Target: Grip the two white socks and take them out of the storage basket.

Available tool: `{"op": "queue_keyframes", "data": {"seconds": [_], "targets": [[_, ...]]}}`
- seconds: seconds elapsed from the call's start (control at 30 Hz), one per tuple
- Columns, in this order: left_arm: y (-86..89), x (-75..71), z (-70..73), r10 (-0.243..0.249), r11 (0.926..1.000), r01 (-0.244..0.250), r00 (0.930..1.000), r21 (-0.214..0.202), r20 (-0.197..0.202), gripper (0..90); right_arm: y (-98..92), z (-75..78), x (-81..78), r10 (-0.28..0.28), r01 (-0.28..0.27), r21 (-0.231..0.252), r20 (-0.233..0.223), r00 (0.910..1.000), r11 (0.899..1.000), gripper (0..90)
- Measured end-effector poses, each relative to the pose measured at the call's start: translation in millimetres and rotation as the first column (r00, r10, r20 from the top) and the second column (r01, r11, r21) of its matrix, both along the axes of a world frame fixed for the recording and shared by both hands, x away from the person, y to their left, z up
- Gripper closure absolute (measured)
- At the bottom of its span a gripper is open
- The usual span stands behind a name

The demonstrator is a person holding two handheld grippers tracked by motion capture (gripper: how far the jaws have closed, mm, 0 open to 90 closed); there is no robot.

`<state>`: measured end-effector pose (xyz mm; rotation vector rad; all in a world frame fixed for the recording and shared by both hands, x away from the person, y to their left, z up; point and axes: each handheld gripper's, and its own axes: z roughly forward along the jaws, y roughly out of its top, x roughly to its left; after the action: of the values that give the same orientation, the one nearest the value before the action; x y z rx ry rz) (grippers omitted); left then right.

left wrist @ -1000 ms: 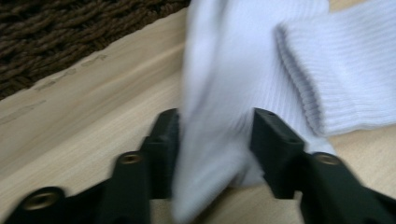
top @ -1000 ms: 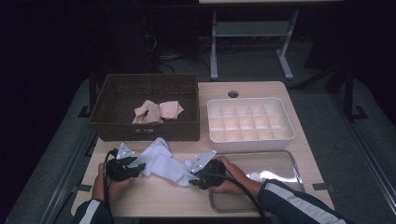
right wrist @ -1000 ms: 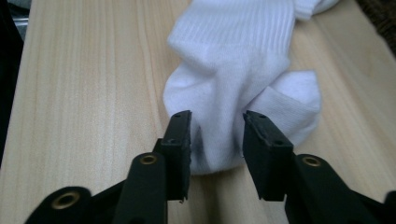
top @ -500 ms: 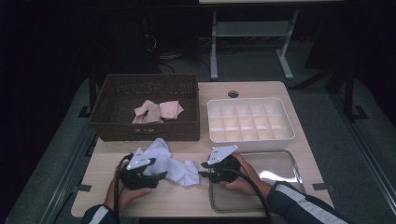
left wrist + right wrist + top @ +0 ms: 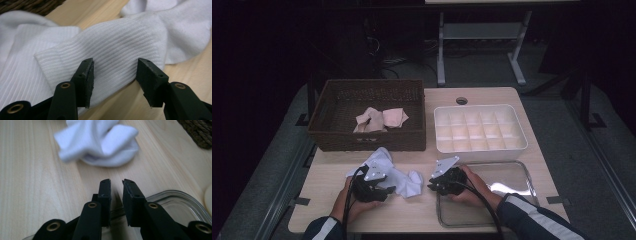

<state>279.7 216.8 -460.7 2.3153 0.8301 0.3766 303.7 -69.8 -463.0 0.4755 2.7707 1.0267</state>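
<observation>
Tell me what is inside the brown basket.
Inside the basket lie crumpled pinkish-beige cloths, maybe socks. Its near wall hides the front of the floor, and the cloths cover what is beneath them.

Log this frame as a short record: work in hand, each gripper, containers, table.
work: handling white socks on the wooden table
left gripper: jaws apart, straddling a ribbed sock cuff; they have just been closing, pads not pressing it
right gripper: jaws close together with a narrow gap, nothing between them; they have just been closing; apart from the socks, over the rim of the clear tray
wicker basket: holds beige socks
white divided box: compartments look empty
</observation>
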Motion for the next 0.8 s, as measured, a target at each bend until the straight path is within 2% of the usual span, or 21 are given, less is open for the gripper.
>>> {"op": "queue_keyframes", "data": {"seconds": [0.07, 0.27, 0.33, 0.43, 0.5, 0.53, 0.57, 0.6, 0.63, 0.67, 0.73, 0.77, 0.8], "targets": [[2.2, 0.7, -0.4, 0.013, 0.9999, -0.013, 0.9999, -0.008, -0.003, 48.2, -1.6, 0.0, 0.8, -0.002, 0.002, -0.004, 0.005, 1.0, 1.0, 75.9], [10.8, 3.7, 0.7, 0.035, 0.9994, -0.035, 0.9994, 0.006, 0.001, 48.5, -16.8, 2.2, 6.3, -0.053, 0.052, -0.025, -0.035, 0.998, 0.998, 74.9], [12.0, 3.4, 1.5, 0.031, 0.9995, -0.032, 0.9995, 0.007, 0.005, 46.0, -20.8, 2.3, 7.6, -0.062, 0.061, -0.024, -0.046, 0.997, 0.998, 73.5], [12.5, -1.8, 10.6, 0.01, 0.9991, -0.009, 0.9993, -0.043, 0.035, 40.4, -26.8, 2.9, 8.1, -0.072, 0.07, -0.022, -0.061, 0.9956, 0.997, 73.5], [10.2, -6.8, 17.8, -0.028, 0.9954, 0.032, 0.9984, -0.09, 0.048, 37.7, -28.8, 3.1, 7.5, -0.071, 0.069, -0.033, -0.056, 0.9959, 0.997, 71.8], [8.2, -8.9, 19.8, -0.04, 0.9941, 0.046, 0.9974, -0.098, 0.06, 37.4, -30.0, 2.8, 8.7, -0.068, 0.066, -0.038, -0.047, 0.9965, 0.997, 70.5], [4.1, -12.7, 22.9, -0.073, 0.9905, 0.08, 0.9953, -0.112, 0.063, 36.6, -29.8, 3.4, 8.1, -0.079, 0.077, -0.036, -0.06, 0.995, 0.996, 69.1], [1.1, -15.1, 24.2, -0.101, 0.9873, 0.108, 0.9928, -0.116, 0.064, 35.5, -29.6, 3.3, 8.7, -0.081, 0.079, -0.037, -0.052, 0.9953, 0.996, 67.9], [-6.6, -19.5, 24.8, -0.141, 0.9815, 0.149, 0.9875, -0.12, 0.07, 35.4, -29.2, 3.2, 9.0, -0.078, 0.076, -0.034, -0.048, 0.9958, 0.997, 66.3], [-11.7, -21.3, 24.0, -0.15, 0.9796, 0.157, 0.9864, -0.125, 0.067, 35.2, -27.7, 3.4, 8.2, -0.071, 0.07, -0.025, -0.046, 0.9964, 0.997, 64.9], [-22.0, -23.3, 21.2, -0.187, 0.9774, 0.192, 0.9807, -0.089, 0.057, 34.5, -26.4, 4.2, 7.2, -0.064, 0.063, -0.024, -0.037, 0.9973, 0.998, 63.7], [-22.0, -23.3, 21.2, -0.187, 0.9774, 0.192, 0.9807, -0.089, 0.057, 34.5, -26.4, 4.2, 7.2, -0.064, 0.063, -0.024, -0.037, 0.9973, 0.998, 63.7], [-32.9, -23.3, 14.8, -0.213, 0.9746, 0.215, 0.9765, -0.064, 0.034, 34.4, -24.6, 5.4, 5.6, -0.057, 0.057, -0.013, -0.037, 0.9977, 0.998, 62.0]]}}
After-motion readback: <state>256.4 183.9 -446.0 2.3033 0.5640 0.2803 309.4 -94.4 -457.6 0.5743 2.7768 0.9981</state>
